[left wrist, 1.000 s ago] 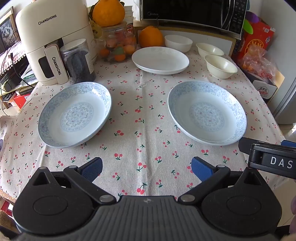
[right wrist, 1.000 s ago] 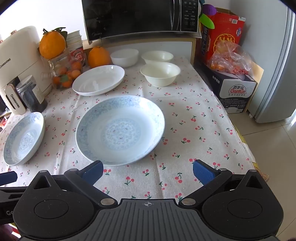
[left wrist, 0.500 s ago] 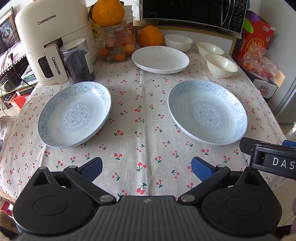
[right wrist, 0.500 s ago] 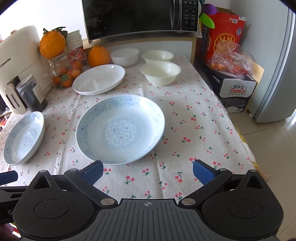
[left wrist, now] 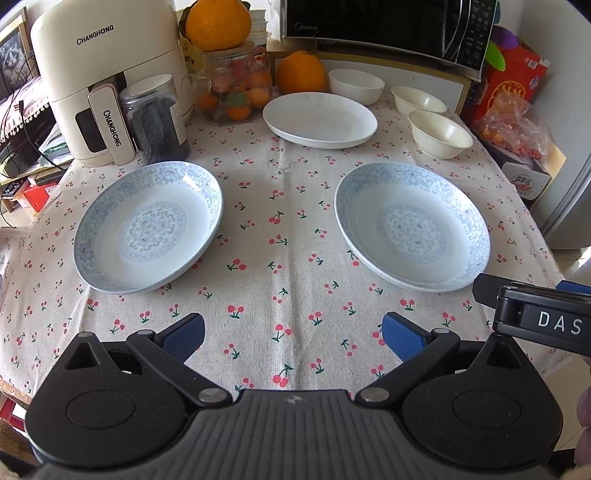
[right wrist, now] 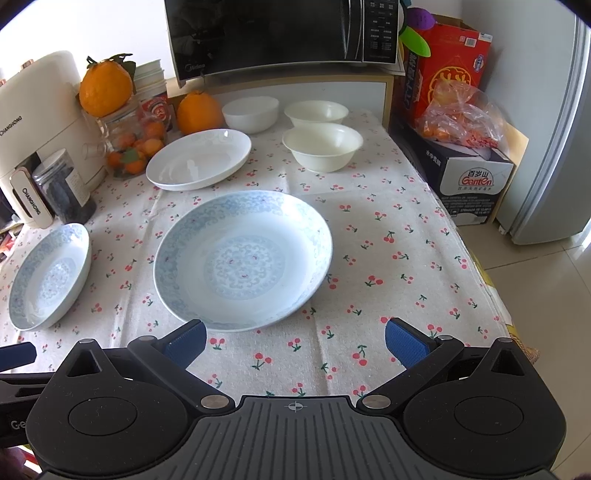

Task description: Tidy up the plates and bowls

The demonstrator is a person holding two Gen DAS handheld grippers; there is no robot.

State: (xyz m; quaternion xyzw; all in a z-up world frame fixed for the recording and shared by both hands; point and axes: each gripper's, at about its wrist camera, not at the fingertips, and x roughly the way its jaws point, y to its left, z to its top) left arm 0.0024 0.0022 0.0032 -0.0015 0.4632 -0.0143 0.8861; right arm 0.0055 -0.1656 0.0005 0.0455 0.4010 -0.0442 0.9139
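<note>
Two blue-patterned plates lie on the cherry-print tablecloth: a smaller one at the left (left wrist: 147,230) (right wrist: 50,275) and a larger one at the right (left wrist: 412,227) (right wrist: 242,258). A plain white plate (left wrist: 319,120) (right wrist: 199,158) lies behind them. Three white bowls stand at the back right: one (left wrist: 356,86) (right wrist: 251,112), a second (left wrist: 419,101) (right wrist: 316,112), a third (left wrist: 441,134) (right wrist: 323,146). My left gripper (left wrist: 291,332) is open and empty above the table's near edge between the blue plates. My right gripper (right wrist: 295,339) is open and empty just in front of the larger blue plate.
A cream air fryer (left wrist: 107,85), a dark jar (left wrist: 159,118), a glass jar of fruit (left wrist: 236,88) and oranges (left wrist: 301,72) crowd the back left. A microwave (right wrist: 280,33) sits behind. Boxes (right wrist: 469,177) and a bag stand off the table's right edge.
Both grippers have crept slightly toward the plates; nothing on the table has moved and both stay open.
</note>
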